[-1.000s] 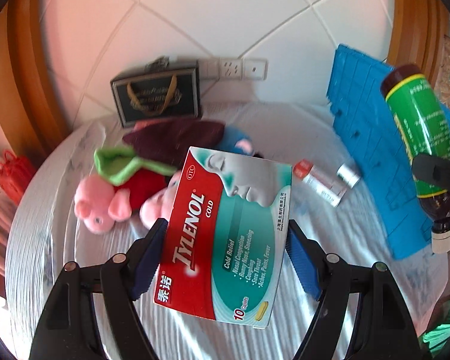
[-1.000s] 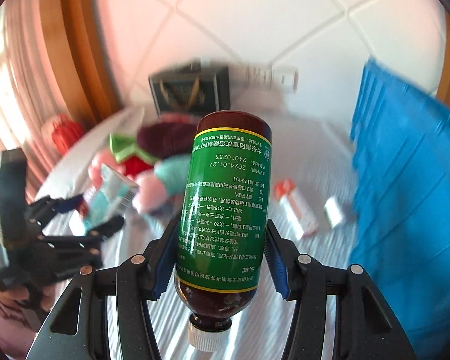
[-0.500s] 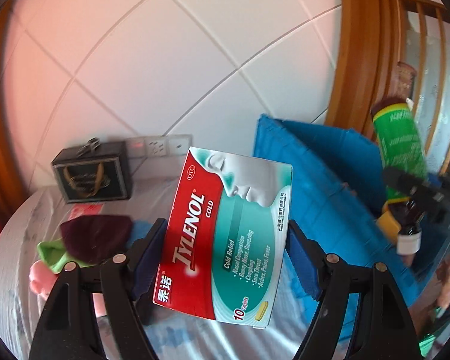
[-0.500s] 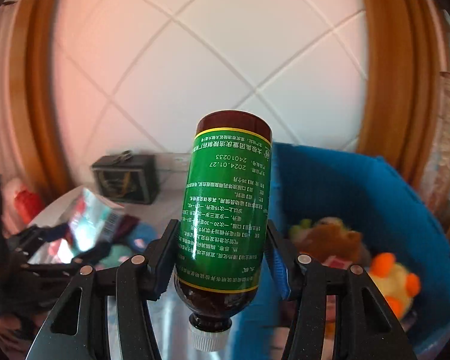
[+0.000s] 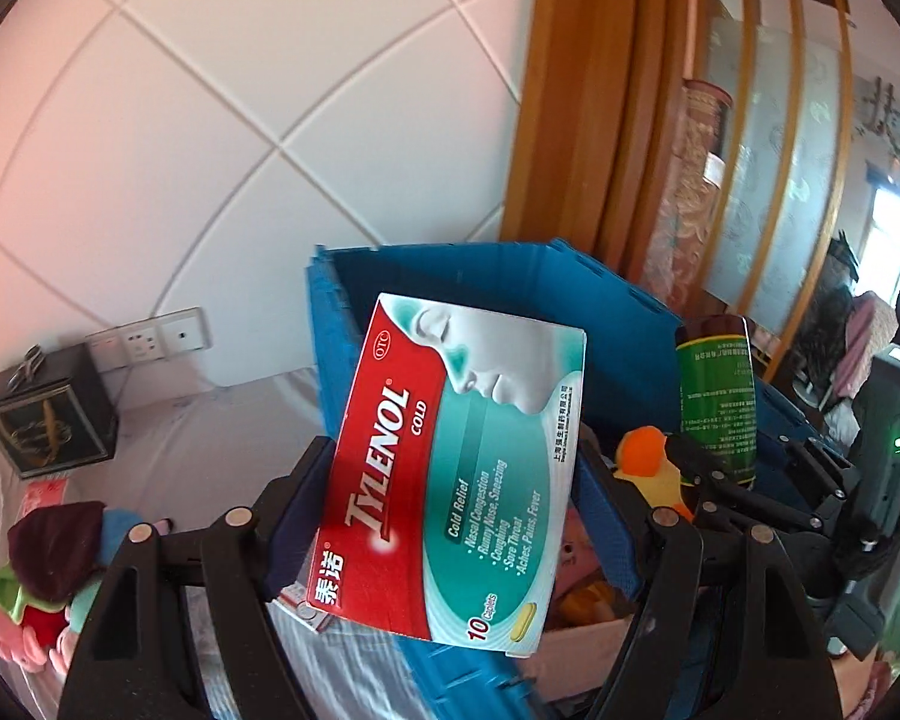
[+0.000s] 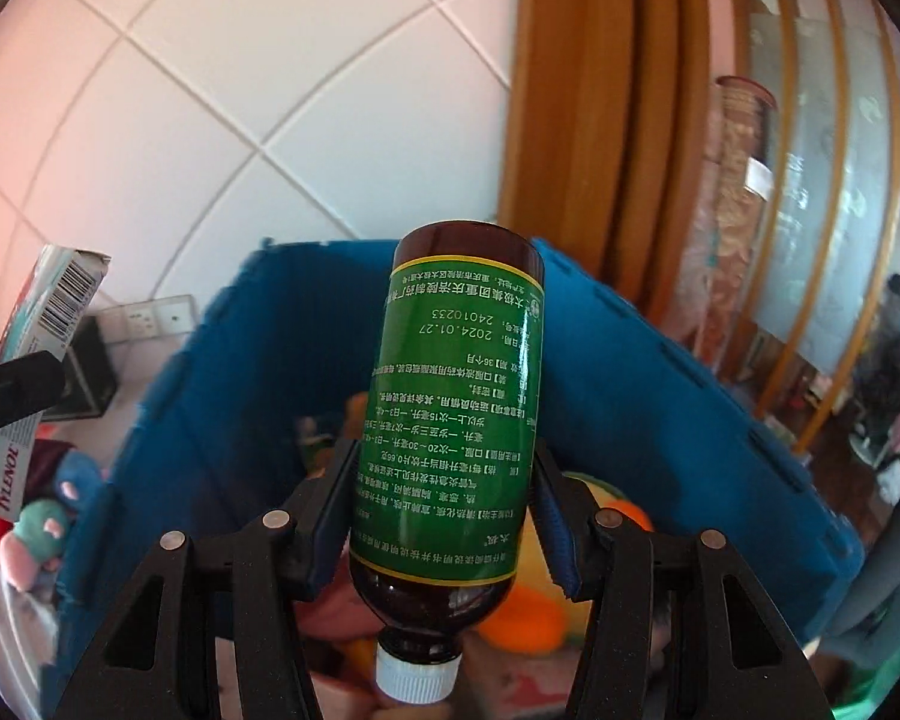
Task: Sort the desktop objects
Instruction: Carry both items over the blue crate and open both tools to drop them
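My left gripper (image 5: 450,516) is shut on a red and teal Tylenol box (image 5: 456,468), held up over the near left corner of a blue crate (image 5: 450,270). My right gripper (image 6: 441,516) is shut on a brown medicine bottle (image 6: 450,420) with a green label, its white cap pointing toward me, above the blue crate (image 6: 660,372). In the left wrist view the bottle (image 5: 717,396) and right gripper show at the right, over the crate. The Tylenol box (image 6: 36,360) shows at the left edge of the right wrist view.
Plush toys (image 6: 528,618), one with orange parts, lie inside the crate. More plush toys (image 5: 36,570) and a dark gift box (image 5: 48,414) sit on the white cloth (image 5: 210,438) at the left. A tiled wall with sockets (image 5: 144,339) stands behind; a wooden frame (image 5: 582,120) rises at the right.
Both grippers have swung right and risen with their loads, from over the cloth with the toys to over the blue crate. The crate's inside has come into view.
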The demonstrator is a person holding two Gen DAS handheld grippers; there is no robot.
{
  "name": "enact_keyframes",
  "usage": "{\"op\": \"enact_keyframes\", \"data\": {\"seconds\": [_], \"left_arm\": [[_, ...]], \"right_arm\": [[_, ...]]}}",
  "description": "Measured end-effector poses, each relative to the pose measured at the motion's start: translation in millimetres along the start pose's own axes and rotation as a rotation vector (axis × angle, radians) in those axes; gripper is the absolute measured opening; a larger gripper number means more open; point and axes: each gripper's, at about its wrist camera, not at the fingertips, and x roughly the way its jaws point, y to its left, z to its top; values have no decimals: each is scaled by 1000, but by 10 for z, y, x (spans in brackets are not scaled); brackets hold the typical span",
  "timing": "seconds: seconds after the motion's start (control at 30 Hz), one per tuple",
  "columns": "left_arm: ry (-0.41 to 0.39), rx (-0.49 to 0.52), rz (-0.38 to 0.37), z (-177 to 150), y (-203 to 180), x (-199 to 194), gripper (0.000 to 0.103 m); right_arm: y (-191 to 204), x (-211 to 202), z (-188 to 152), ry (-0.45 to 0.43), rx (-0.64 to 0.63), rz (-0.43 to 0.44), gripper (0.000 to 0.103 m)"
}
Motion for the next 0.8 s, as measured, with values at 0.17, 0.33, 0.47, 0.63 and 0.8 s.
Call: {"op": "enact_keyframes", "data": {"seconds": [0.17,0.33,0.47,0.63,0.8], "left_arm": [[66,79,17,-31,-333,319,77],[110,115,77,-126,-426,497,77],[100,140,86,-132,-468,486,78],[87,188,111,-151,-519,488,78],[120,129,104,-129,-396,538,78]], "right_arm": [[-170,-9,-64,3,38,-34,53],[-168,-43,-79,17,52,-29,54],[-197,-30,-115,18,62,-49,57],[-254,69,-122,32,57,-71,73],[-232,65,-127,7,59,-122,87]]}}
